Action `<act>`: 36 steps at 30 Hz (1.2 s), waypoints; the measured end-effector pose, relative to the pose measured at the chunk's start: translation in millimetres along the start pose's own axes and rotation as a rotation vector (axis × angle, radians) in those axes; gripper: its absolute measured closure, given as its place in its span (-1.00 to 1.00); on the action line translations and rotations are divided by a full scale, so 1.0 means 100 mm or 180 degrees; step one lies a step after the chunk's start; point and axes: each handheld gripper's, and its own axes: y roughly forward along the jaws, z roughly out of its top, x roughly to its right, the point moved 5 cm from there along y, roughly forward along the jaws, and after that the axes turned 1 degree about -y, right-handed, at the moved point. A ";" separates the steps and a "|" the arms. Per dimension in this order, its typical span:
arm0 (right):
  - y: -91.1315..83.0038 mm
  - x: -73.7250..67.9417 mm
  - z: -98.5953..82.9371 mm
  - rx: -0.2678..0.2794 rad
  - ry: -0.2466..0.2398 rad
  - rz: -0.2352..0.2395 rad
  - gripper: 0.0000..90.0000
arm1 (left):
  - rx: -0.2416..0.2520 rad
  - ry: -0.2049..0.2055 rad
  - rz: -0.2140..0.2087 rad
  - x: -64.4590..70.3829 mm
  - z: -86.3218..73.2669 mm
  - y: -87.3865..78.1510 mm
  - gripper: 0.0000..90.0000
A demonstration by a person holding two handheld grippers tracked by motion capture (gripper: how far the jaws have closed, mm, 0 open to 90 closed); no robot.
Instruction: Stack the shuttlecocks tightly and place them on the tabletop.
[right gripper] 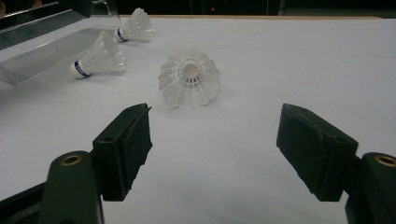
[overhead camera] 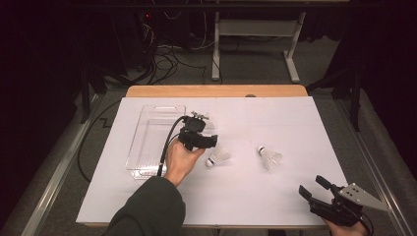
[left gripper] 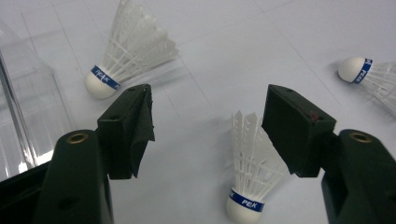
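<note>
**Left hand-held gripper hovering over the shuttlecocks**

At the lower right of the high view I am holding my right hand-held gripper [overhead camera: 311, 188] low over the white desk [overhead camera: 246, 196], its jaws standing wide apart with nothing between them. In the right gripper view, one shuttlecock [right gripper: 189, 79] is lying just beyond those jaws at the centre of the frame, its feather skirt turned toward me.

Further in, left of centre in the high view, I am holding my left hand-held gripper [overhead camera: 204, 141] above the desk, with its cable trailing down beside my wrist. Its jaws are also spread open and gripping nothing. In the left gripper view, a second shuttlecock [left gripper: 252, 175] is lying on the desk under the gap, nearer the right jaw, cork toward the bottom of the frame. A third shuttlecock [left gripper: 128, 51] is lying at the upper left of that view, beside the clear plastic tray [overhead camera: 147, 147].

The tray is sitting on the desk at the left of the high view, just behind my left hand.
</note>
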 end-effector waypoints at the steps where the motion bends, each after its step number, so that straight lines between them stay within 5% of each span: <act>1: 0.00 0.00 0.00 -0.0004 -0.0007 0.0000 -0.40 | -0.0014 -0.0008 0.0008 0.00 0.01 0.01 -0.24; 25: 0.00 -0.01 0.00 0.0001 -0.0005 0.0012 -0.40 | -0.0323 -0.0172 0.0237 -0.15 0.35 0.21 -0.22; 36: 0.00 0.00 0.00 0.0005 -0.0005 0.0000 -0.40 | -0.0388 -0.0239 0.0241 -0.22 0.54 0.28 -0.21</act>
